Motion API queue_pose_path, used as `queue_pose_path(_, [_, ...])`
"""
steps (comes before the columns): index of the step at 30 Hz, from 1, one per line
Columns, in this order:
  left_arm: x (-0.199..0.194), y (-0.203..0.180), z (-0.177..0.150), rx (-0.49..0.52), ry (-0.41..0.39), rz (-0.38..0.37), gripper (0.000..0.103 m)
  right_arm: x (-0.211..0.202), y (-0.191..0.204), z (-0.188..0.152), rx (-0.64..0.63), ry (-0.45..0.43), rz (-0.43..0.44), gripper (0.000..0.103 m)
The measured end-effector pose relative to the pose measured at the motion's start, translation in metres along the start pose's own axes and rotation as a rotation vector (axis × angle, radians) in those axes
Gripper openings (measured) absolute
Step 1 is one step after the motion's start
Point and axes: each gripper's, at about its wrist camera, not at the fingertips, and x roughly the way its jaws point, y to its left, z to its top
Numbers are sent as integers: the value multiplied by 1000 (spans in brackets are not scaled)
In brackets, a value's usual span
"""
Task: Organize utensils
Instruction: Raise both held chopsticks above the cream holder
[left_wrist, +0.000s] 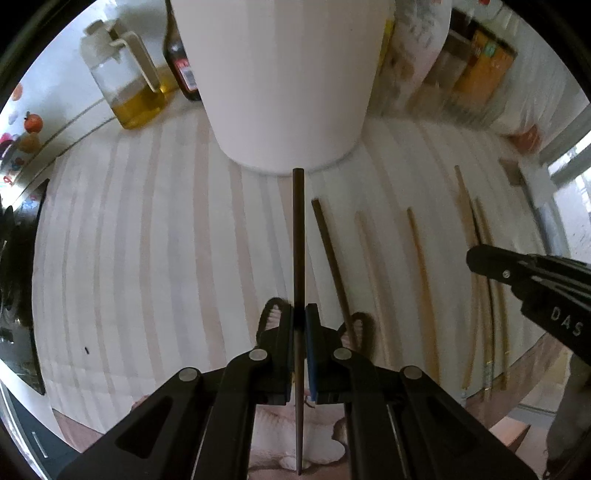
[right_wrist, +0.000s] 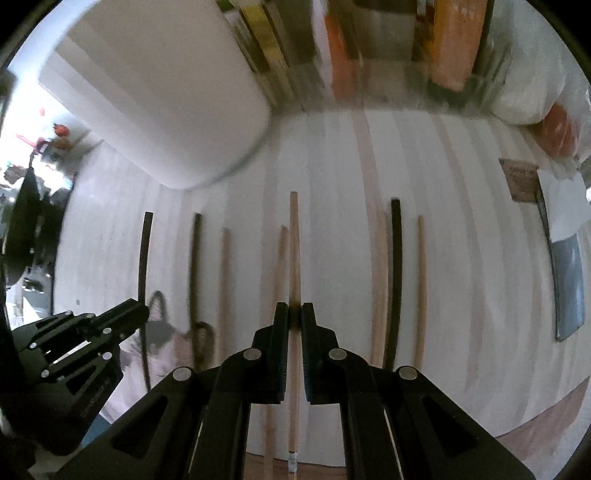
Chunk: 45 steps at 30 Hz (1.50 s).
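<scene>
My left gripper (left_wrist: 300, 314) is shut on a dark chopstick (left_wrist: 298, 236) that points at the base of a large white container (left_wrist: 284, 74). My right gripper (right_wrist: 294, 314) is shut on a light wooden chopstick (right_wrist: 294, 243). Several more chopsticks lie in a row on the striped cloth: a dark one (left_wrist: 330, 266) and light ones (left_wrist: 421, 280) in the left wrist view, dark ones (right_wrist: 396, 273) and light ones (right_wrist: 420, 280) in the right wrist view. The white container (right_wrist: 159, 92) stands at the far left of the right gripper. Each gripper shows in the other's view, the right gripper (left_wrist: 480, 260) at the right edge and the left gripper (right_wrist: 122, 317) at the lower left.
An oil jug (left_wrist: 125, 85) and a dark bottle (left_wrist: 181, 62) stand left of the container. Boxes and packets (right_wrist: 450, 48) line the back edge. A dark stovetop (left_wrist: 14, 277) lies to the left. A grey card (right_wrist: 569, 288) and a brown label (right_wrist: 521, 181) lie at the right.
</scene>
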Motion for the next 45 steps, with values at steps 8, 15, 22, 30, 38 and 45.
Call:
queue_pose_path(8, [-48, 10, 10, -34, -94, -15, 3, -35, 3, 3, -24, -98, 51, 6])
queue_pose_path(15, [-96, 17, 27, -69, -218, -39, 3, -74, 15, 17, -19, -216, 108, 6])
queue_pose_path(22, [-154, 22, 52, -79, -359, -53, 3, -125, 29, 46, -19, -355, 167, 6])
queue_pose_path(30, [-223, 30, 80, -86, -513, -81, 3, -192, 50, 94, -28, -512, 218, 6])
queue_pose_path(38, [-286, 35, 120, -89, -659, -77, 3, -253, 67, 147, -46, -655, 223, 6])
queue_pose_path(45, [-284, 43, 164, -71, -675, -30, 3, -263, 82, 194, -45, -743, 189, 6])
